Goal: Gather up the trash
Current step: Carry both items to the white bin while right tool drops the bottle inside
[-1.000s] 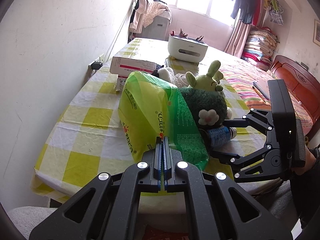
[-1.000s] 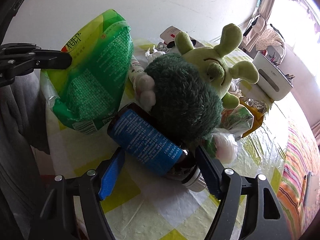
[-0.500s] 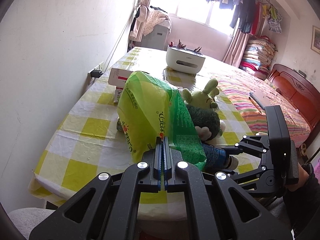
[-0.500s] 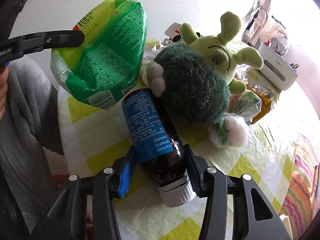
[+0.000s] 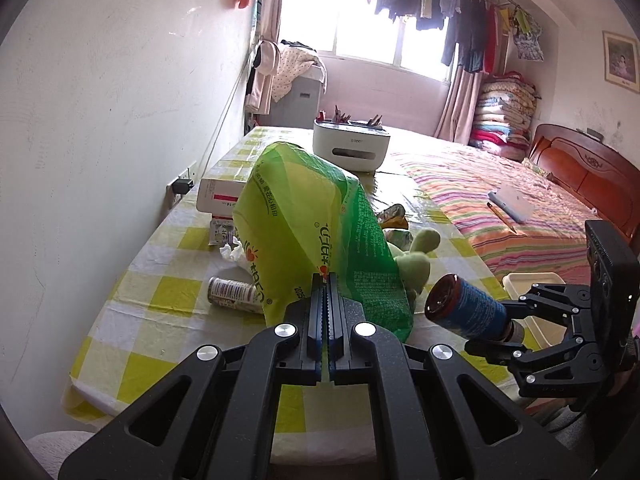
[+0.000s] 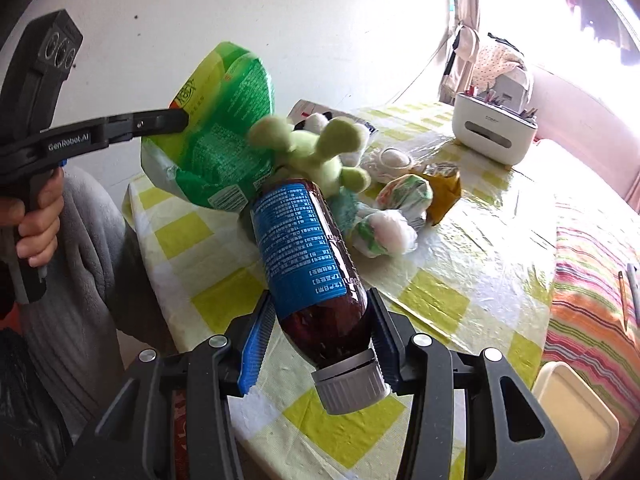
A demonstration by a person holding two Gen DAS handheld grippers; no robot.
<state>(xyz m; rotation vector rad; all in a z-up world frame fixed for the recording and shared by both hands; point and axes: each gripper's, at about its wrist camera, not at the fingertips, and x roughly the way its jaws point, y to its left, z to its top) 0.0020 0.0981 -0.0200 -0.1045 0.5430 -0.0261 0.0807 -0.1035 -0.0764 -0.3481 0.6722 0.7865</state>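
Here we note the left gripper [image 5: 325, 280] with its jaws pressed together on the rim of a green plastic bag [image 5: 316, 236], which hangs open-mouthed above the near part of the table [image 5: 160, 280]. The right gripper [image 6: 320, 332] is clamped on a dark bottle [image 6: 310, 256] with a blue label, pads against the body just above its grey cap [image 6: 352, 384]; the bottle is lifted clear of the checked yellow tablecloth, its base pointing toward the bag's opening and close beside it. In the left wrist view we see the same bottle to the right of the bag, base end toward the bag, not yet inside. A green plush toy [image 6: 316, 148] lies behind the bottle, appearing blurred. Beside it on the table sit two wrapped bundles [image 6: 384, 232] in white and green plastic and a crumpled yellow wrapper [image 6: 442, 188]. A small can [image 5: 234, 294] lies on its side left of the bag, near crumpled tissue [image 5: 232, 252] and a white box [image 5: 220, 196] with a pink stripe. A white container [image 5: 352, 146] stands farther back. We see a hand [image 6: 38, 216] gripping the left tool's handle.
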